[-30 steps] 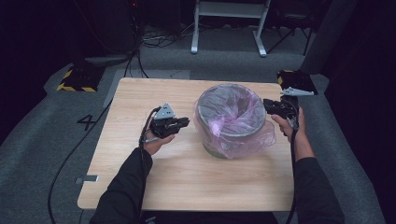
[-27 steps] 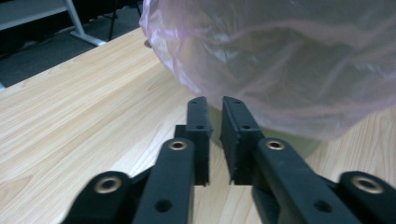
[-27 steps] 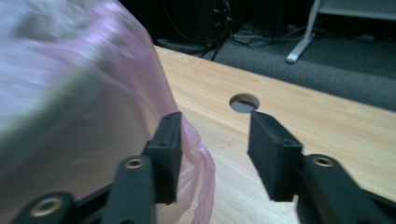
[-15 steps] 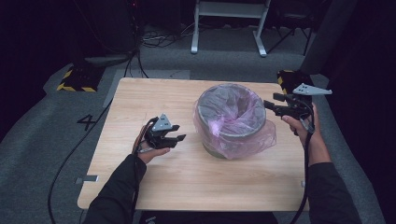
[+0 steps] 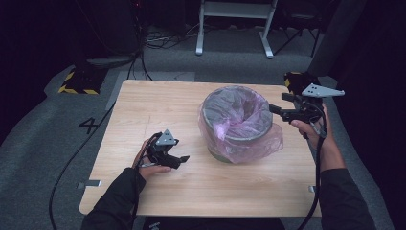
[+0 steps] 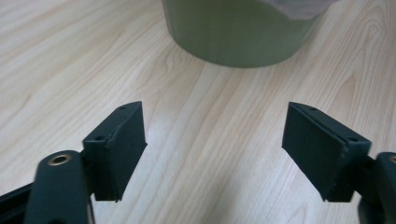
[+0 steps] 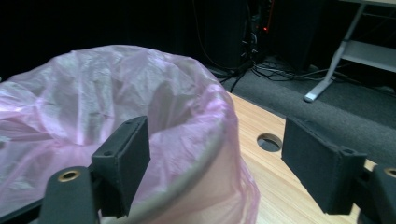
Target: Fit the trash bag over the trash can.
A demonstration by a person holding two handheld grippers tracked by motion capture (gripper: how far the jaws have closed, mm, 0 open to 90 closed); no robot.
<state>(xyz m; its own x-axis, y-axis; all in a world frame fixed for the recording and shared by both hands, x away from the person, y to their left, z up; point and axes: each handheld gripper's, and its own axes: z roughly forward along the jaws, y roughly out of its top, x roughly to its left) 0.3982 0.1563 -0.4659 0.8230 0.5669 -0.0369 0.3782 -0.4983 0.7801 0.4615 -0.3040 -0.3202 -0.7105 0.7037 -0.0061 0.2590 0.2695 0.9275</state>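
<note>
Centre right of the high view: a grey-green bin (image 5: 238,125) is stood upright on the desk (image 5: 143,105), lined with a pink plastic bag (image 5: 249,143) folded over its rim and draped down its side.
Bag edge: loose plastic is spread on the desk at the lower right of the bin.
Left hand-held gripper (image 5: 178,161): seen at the lower left of the high view, low over the desk, well apart from the bin; its jaws have just been opening, are spread wide, and nothing is held between them.
Left gripper view: bare wood is seen between the 2 jaws, with the bin's base (image 6: 238,30) at the top of the frame.
Right hand-held gripper (image 5: 274,109): held at the right of the bin's rim; its jaws have just been opening, are spread wide, and nothing is gripped.
Right gripper view: the bag-covered rim (image 7: 187,116) is seen just beyond the left jaw.
</note>
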